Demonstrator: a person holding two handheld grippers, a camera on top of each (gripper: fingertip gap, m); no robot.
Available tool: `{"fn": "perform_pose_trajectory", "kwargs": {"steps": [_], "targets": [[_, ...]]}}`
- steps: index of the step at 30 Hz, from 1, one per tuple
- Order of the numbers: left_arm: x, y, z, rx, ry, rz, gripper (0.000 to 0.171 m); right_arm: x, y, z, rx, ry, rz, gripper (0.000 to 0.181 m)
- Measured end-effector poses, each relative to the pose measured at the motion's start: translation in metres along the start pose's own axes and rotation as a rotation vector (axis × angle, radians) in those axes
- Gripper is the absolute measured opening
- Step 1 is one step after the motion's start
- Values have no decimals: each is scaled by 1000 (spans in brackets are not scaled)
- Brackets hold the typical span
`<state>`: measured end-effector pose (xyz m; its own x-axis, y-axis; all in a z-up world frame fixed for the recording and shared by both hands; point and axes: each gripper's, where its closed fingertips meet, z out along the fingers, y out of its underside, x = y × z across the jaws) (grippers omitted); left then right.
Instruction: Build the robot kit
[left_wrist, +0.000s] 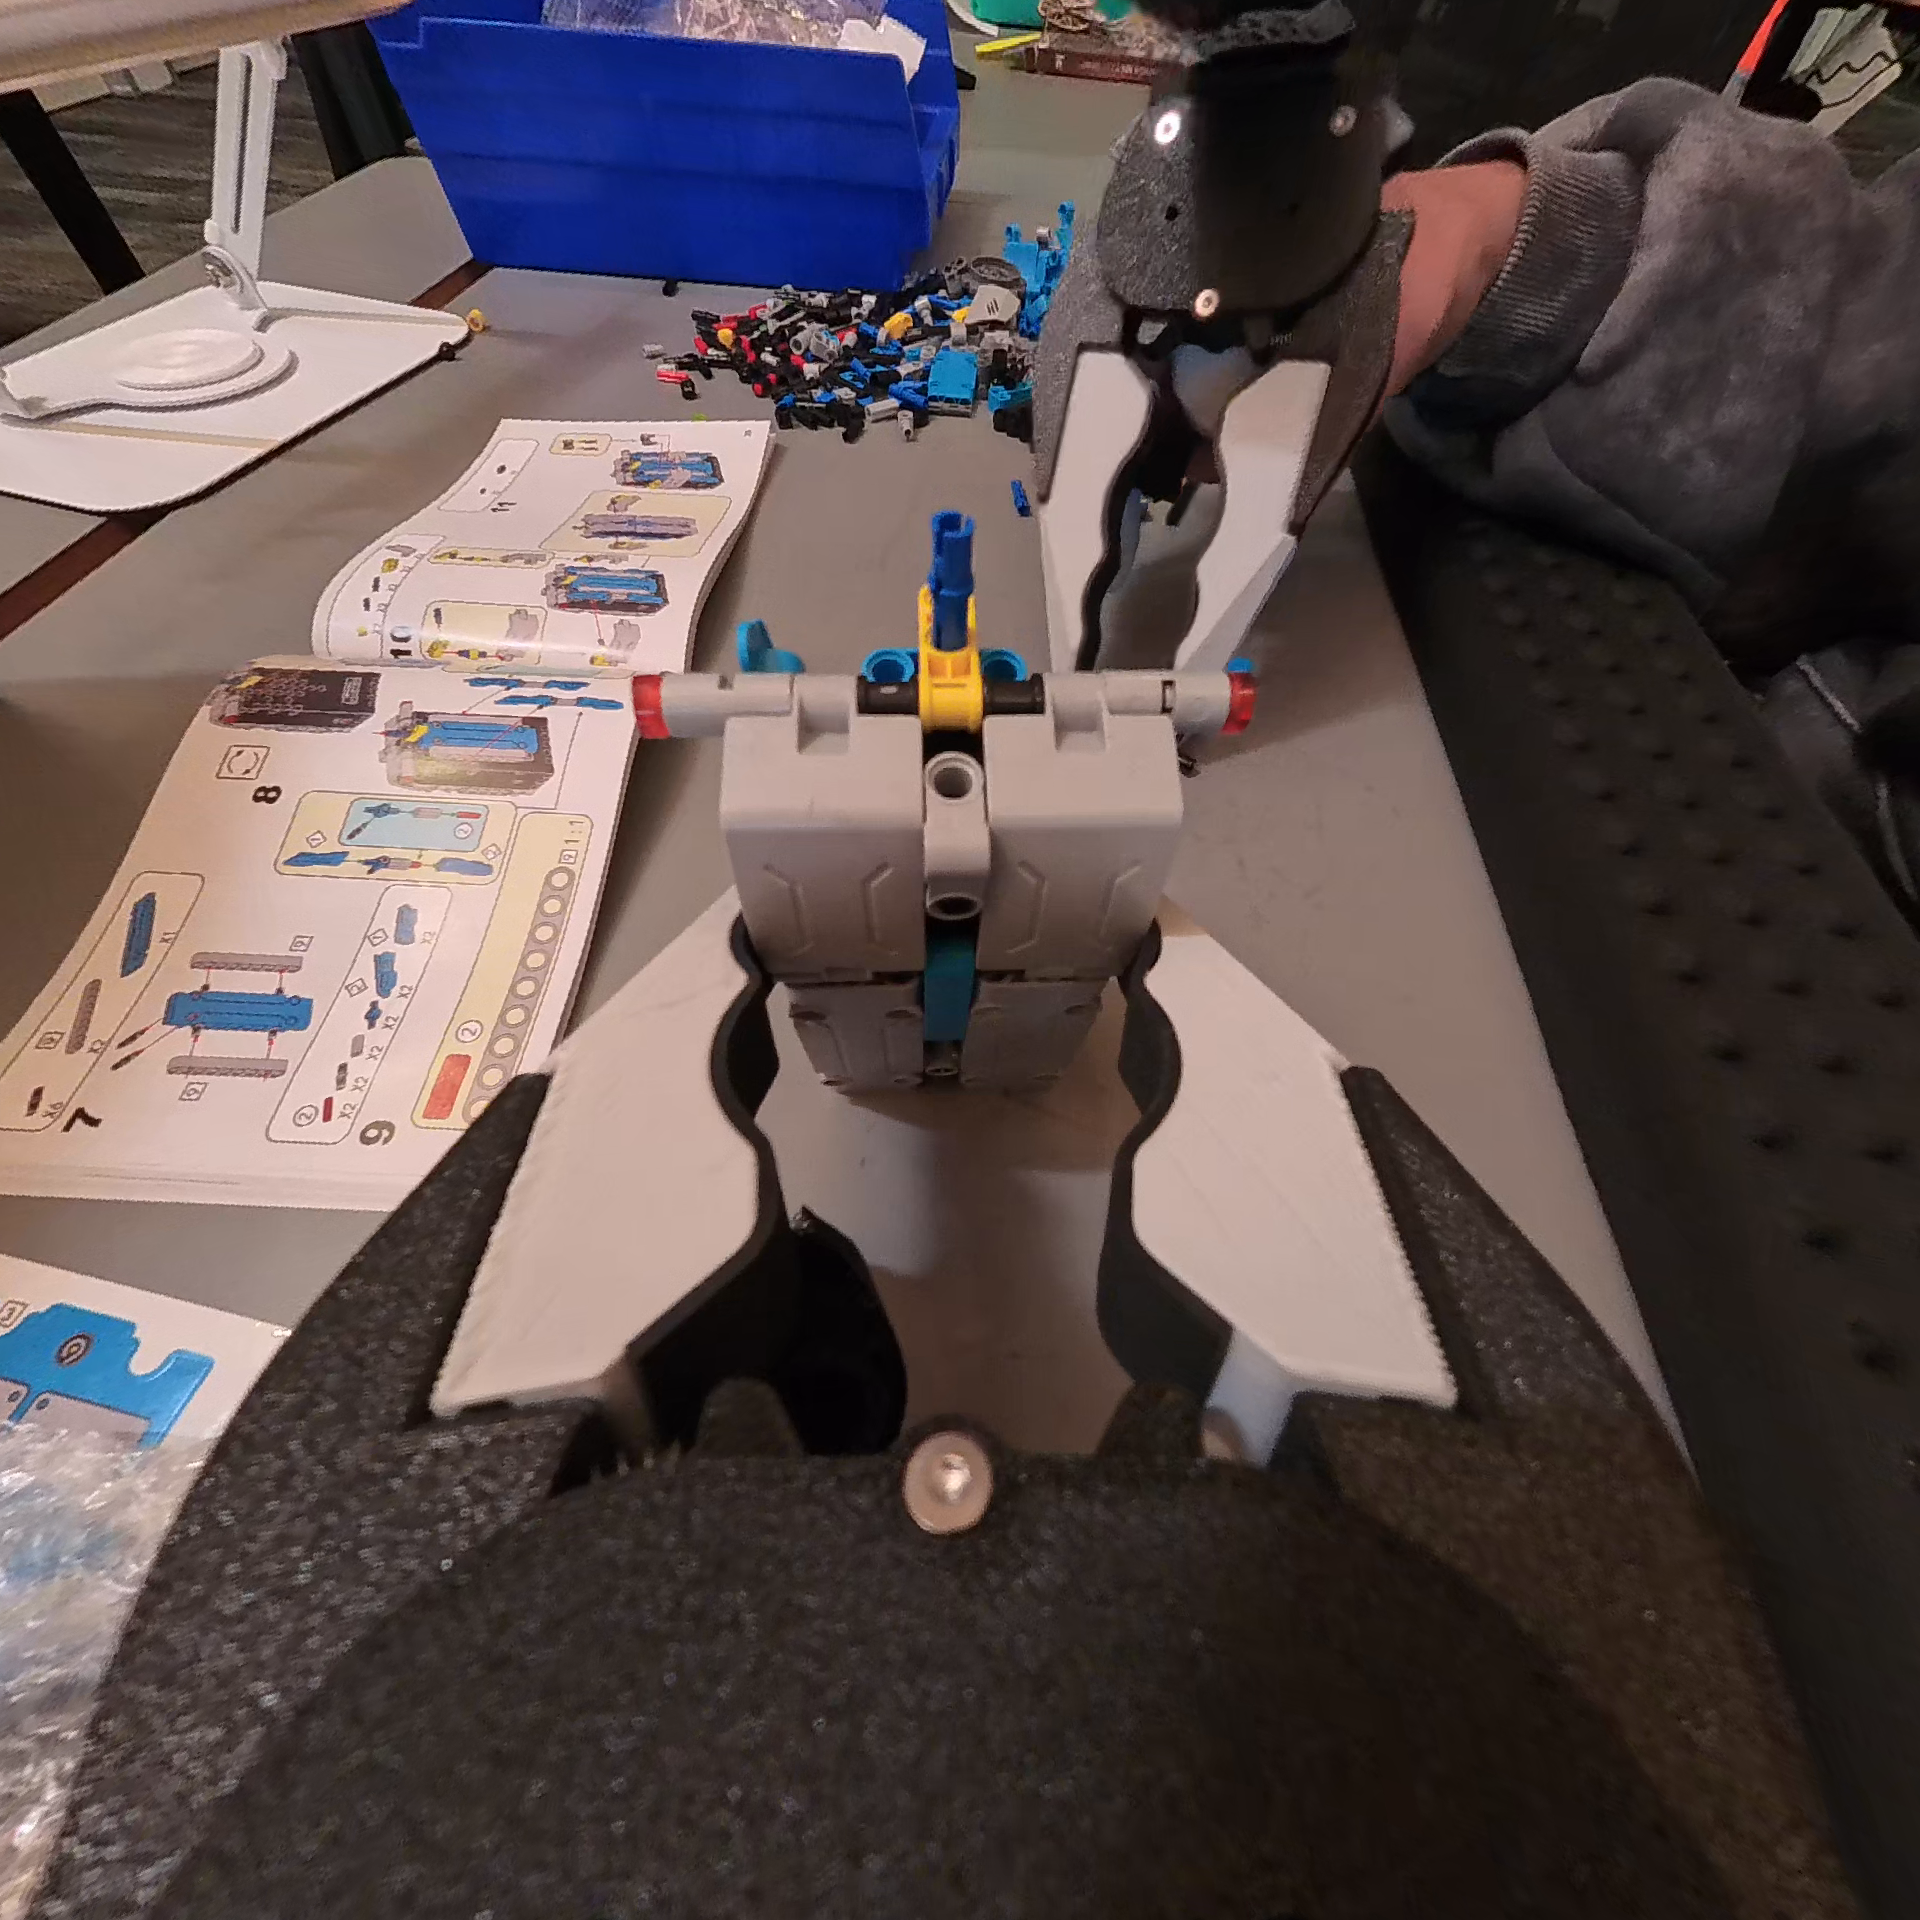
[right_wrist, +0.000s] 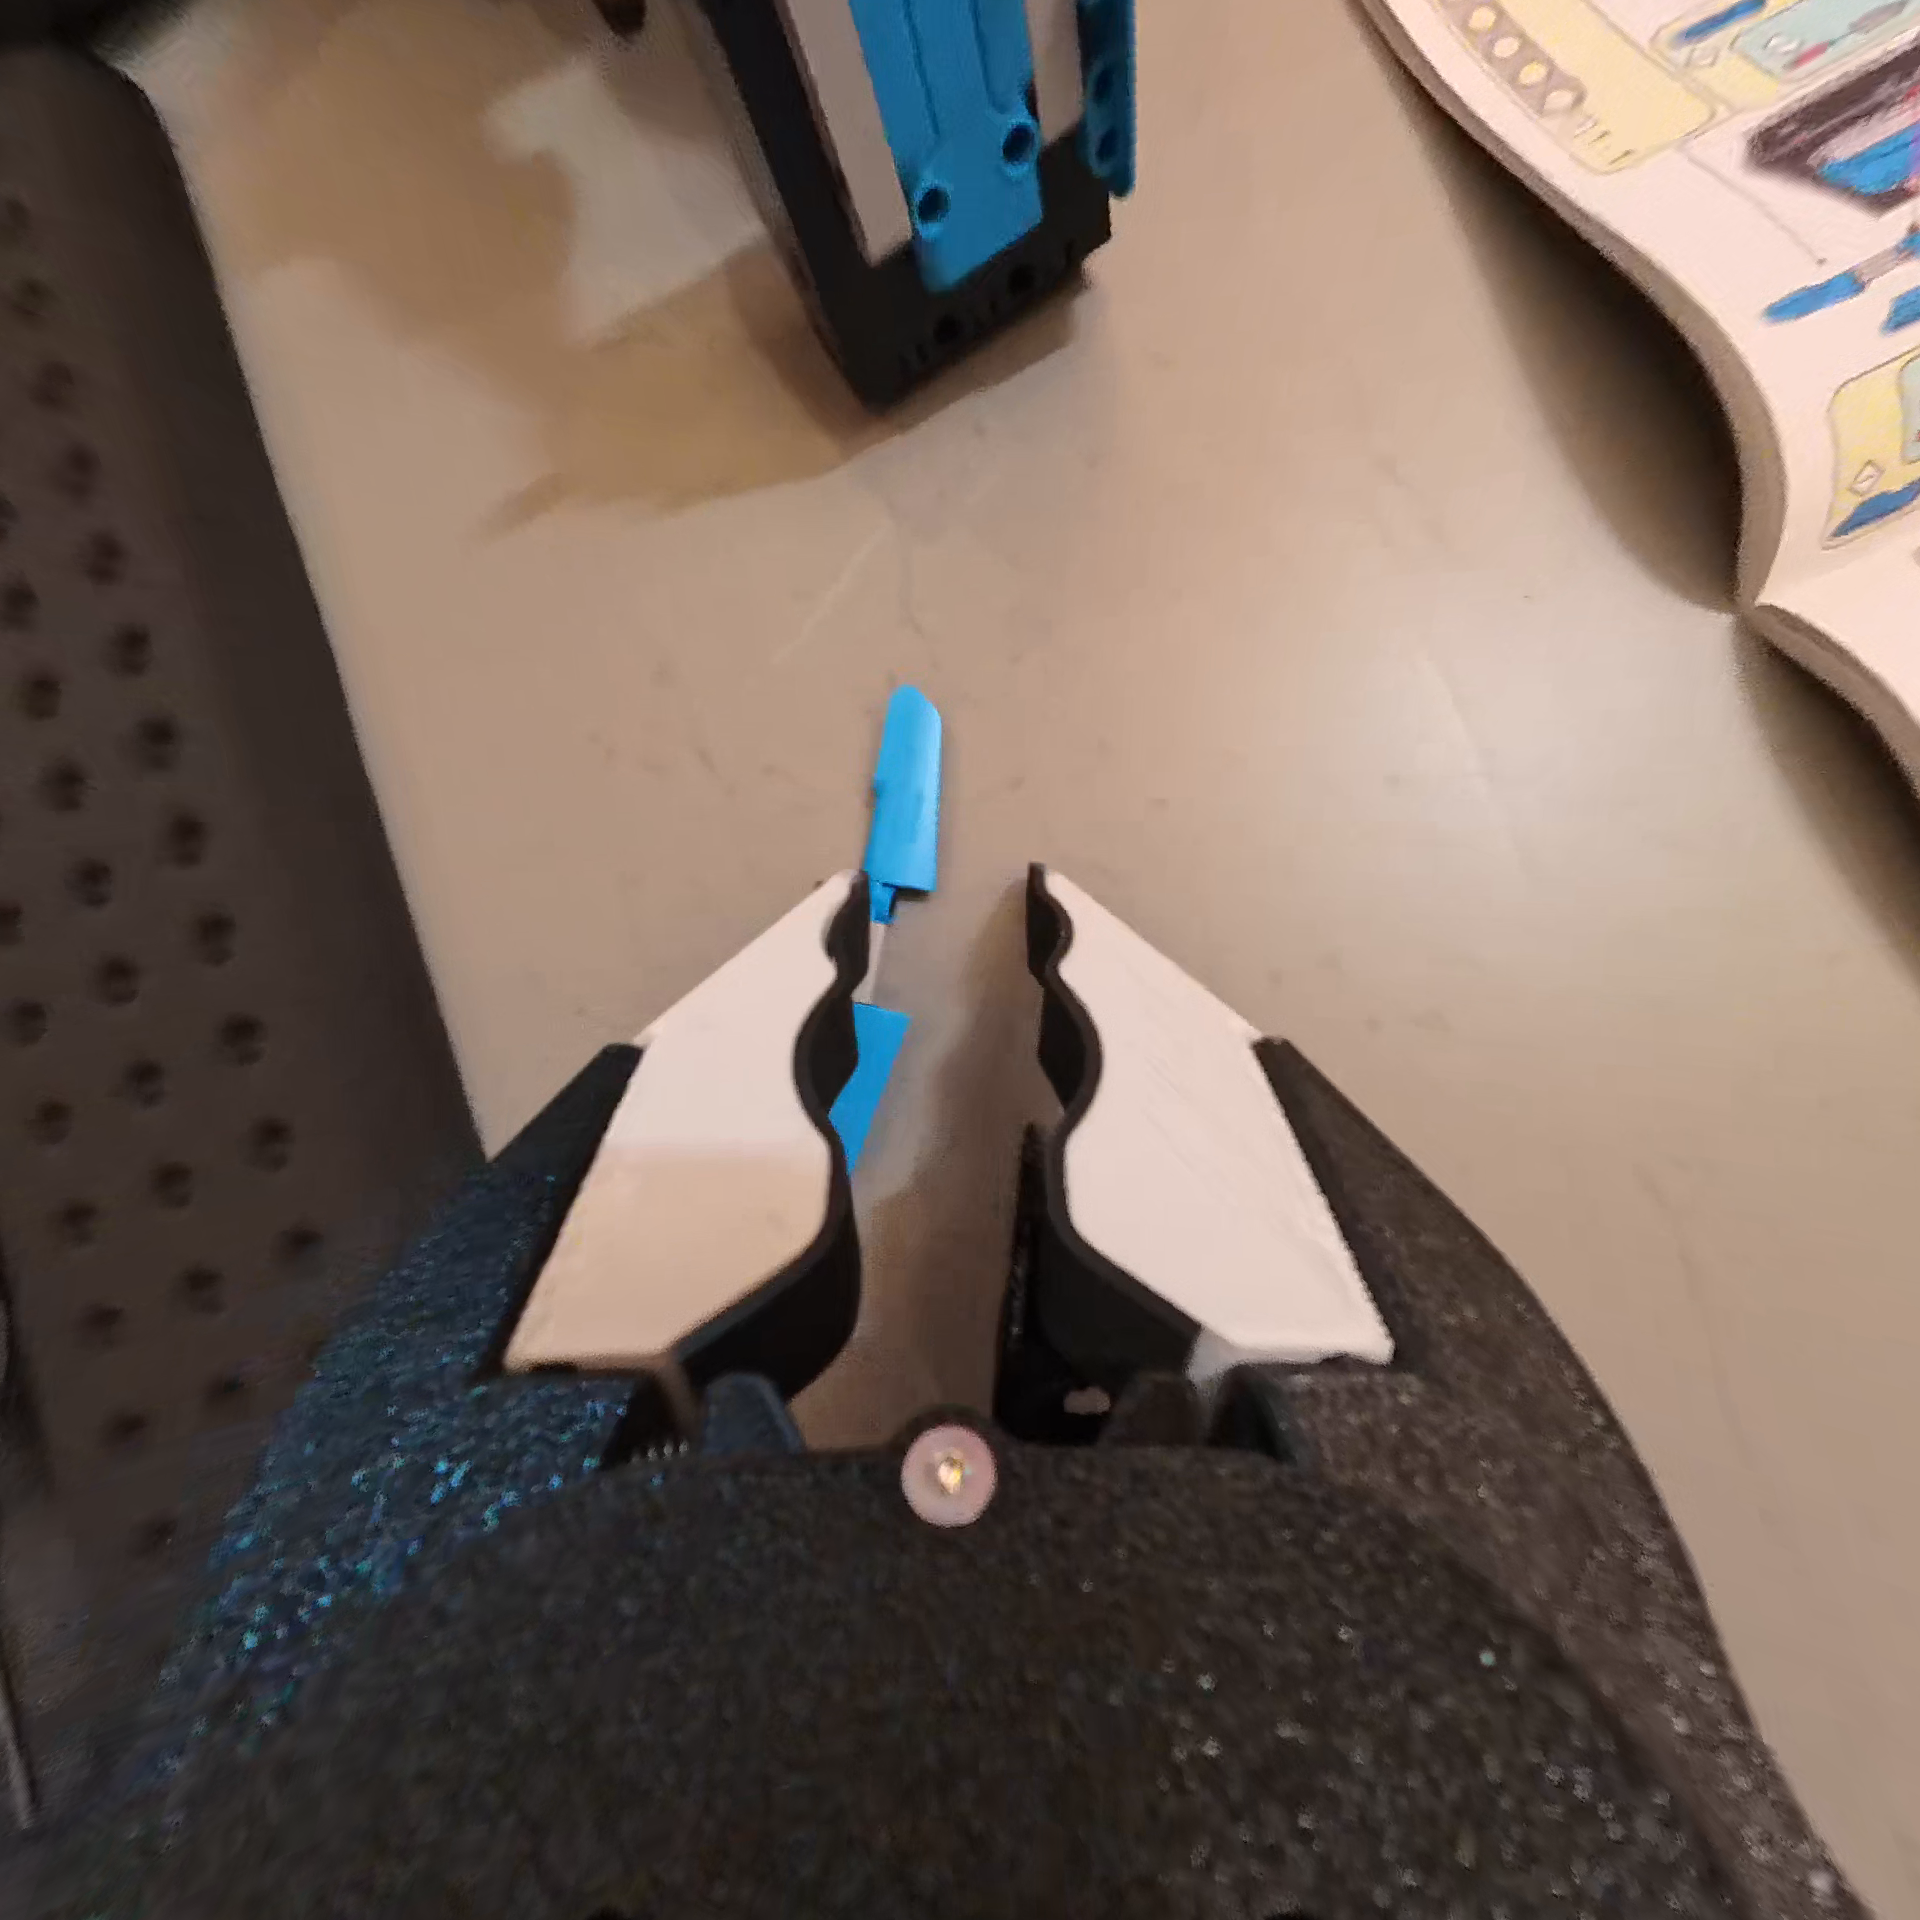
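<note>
My left gripper (left_wrist: 943, 977) is shut on a grey panelled brick assembly (left_wrist: 951, 831) and holds it upright over the table. The assembly carries a grey cross axle with red ends (left_wrist: 1231, 698), a yellow connector (left_wrist: 945, 675) and a blue pin (left_wrist: 948, 566) on top. My right gripper (left_wrist: 1138, 655) points down beside the axle's right end. In the right wrist view it (right_wrist: 945, 881) is open over the table. A small blue piece (right_wrist: 906, 795) lies along the inner side of its left finger (right_wrist: 727, 1039). A black block with a blue plate (right_wrist: 966, 177) stands just ahead.
An open instruction booklet (left_wrist: 416, 831) lies to the left and also shows in the right wrist view (right_wrist: 1766, 364). Behind are a pile of small parts (left_wrist: 873, 353), a blue bin (left_wrist: 686, 145) and a white stand (left_wrist: 208, 353). A dark perforated mat (left_wrist: 1662, 935) runs along the right, under a grey sleeve (left_wrist: 1662, 312). Across from one pair of fingers to the other is roughly 15 cm.
</note>
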<state>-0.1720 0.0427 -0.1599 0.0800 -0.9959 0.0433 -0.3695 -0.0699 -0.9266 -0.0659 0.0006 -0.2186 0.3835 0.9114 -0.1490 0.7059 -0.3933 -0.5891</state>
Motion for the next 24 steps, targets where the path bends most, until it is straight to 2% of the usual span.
{"fn": "perform_pose_trajectory", "kwargs": {"steps": [6,9,19,21,24], "targets": [[0,0,0,-1,0,-2,65,-6,-2,1,-11,13,-33,29],[0,0,0,-1,0,-2,65,-13,-5,-4,19,-53,13,29],[0,0,0,-1,2,-5,66,-12,1,5,-44,7,-22,29],[0,0,0,-1,2,-4,66,-5,3,5,-54,73,-60,17],[0,0,1,-1,2,-5,66,-6,3,6,-69,89,-80,16]]}}
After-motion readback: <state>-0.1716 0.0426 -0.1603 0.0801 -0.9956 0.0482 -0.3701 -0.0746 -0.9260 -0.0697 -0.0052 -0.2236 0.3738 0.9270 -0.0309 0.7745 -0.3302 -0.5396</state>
